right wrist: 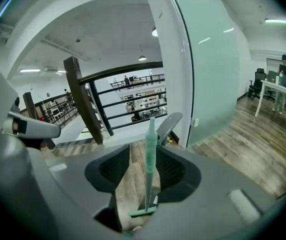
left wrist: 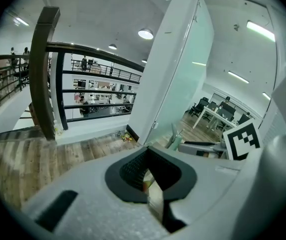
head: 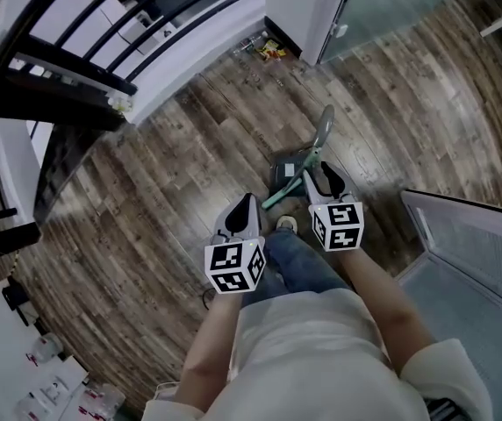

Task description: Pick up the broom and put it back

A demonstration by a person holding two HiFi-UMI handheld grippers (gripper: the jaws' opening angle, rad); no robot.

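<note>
Right, the teal plastic broom (head: 283, 191) lies on the wood-plank floor (head: 190, 165), just ahead of and below the right gripper's (head: 321, 172) fingers. In the right gripper view its handle (right wrist: 149, 154) lines up with the gap between them.

Right fingers are apart, nothing pinched, and the handle sits beyond the pads, not in them. Left gripper (head: 249, 202) has its fingertips together and is empty, with the broom off to its right.

Handling, as a guess: it's light, stiff and smooth, and a round shaft like that can spin or pivot in a two-pad pinch. It's a long lever too, so I'd grip mid-shaft near the balance point rather than at the far tip, and square the pads across the shaft.

Unclear:
- The short teal crossbar nearest the right fingers is probably the head, but no bristles are visible.
- The dark grey dustpan (head: 284, 174) lies touching or under the shaft, beyond the fingers. Can't tell if the two are clipped together.
- The person's knee hides the near end in the head view.
- No obvious storage spot is visible.
</note>
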